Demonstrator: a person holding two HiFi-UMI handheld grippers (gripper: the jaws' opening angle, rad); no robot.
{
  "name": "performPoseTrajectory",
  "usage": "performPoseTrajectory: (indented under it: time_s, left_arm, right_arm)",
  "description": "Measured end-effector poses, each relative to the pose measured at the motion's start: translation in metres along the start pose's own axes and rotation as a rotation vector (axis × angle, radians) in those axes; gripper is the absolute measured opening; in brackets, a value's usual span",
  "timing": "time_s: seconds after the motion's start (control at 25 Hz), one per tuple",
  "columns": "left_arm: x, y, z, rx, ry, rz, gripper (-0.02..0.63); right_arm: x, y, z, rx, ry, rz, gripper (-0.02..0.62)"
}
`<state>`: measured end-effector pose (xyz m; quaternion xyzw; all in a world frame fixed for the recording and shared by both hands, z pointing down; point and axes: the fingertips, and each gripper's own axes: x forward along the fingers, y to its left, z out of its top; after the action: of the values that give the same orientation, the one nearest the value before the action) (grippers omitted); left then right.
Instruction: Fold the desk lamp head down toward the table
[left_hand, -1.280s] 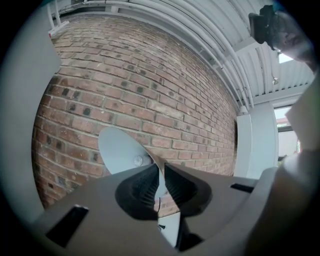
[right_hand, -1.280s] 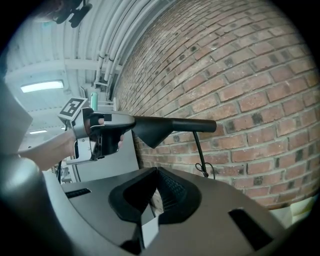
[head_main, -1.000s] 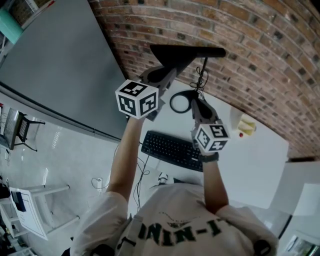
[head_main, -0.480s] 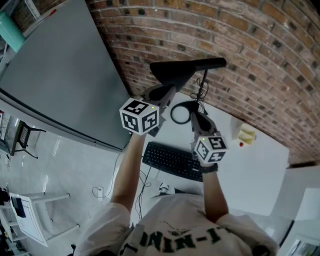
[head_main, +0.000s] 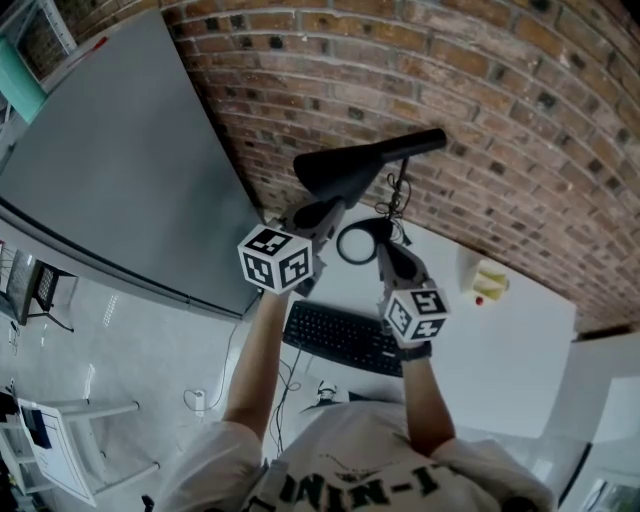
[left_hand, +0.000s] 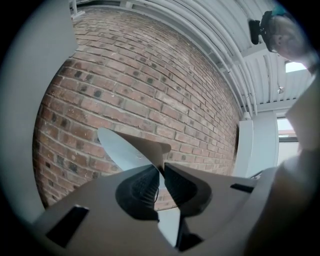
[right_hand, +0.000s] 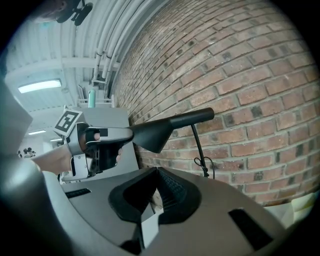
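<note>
office-like workspace: white desk (head_main: 505, 335), black keyboard (head_main: 340, 337), brick wall (head_main: 500, 90), exposed ceiling pipes (right_hand: 107, 30).

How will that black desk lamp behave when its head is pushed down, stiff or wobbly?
The lamp head, gripped by the left gripper, probably hinges stiffly: it sits near level high up. Its thin stem may sway. With what looks like a small ring base, it could tip unless steadied.

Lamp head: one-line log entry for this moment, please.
left tongs: shut on lamp head rim | right tongs: shut, empty | lamp head: raised above table, not yet folded down
</note>
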<state>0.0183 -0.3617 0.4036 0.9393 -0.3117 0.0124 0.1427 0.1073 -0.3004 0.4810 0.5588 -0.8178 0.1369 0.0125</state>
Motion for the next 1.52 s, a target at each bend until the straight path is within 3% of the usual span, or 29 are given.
performPoseTrajectory:
  time_s: [1.52]
  left_arm:
    - [0.031,0.013,-0.079,-0.293,-0.026,-0.072,0.034]
  right_arm:
    - [0.005,-0.023,-0.03,0.034,0.062,-0.055,0.003]
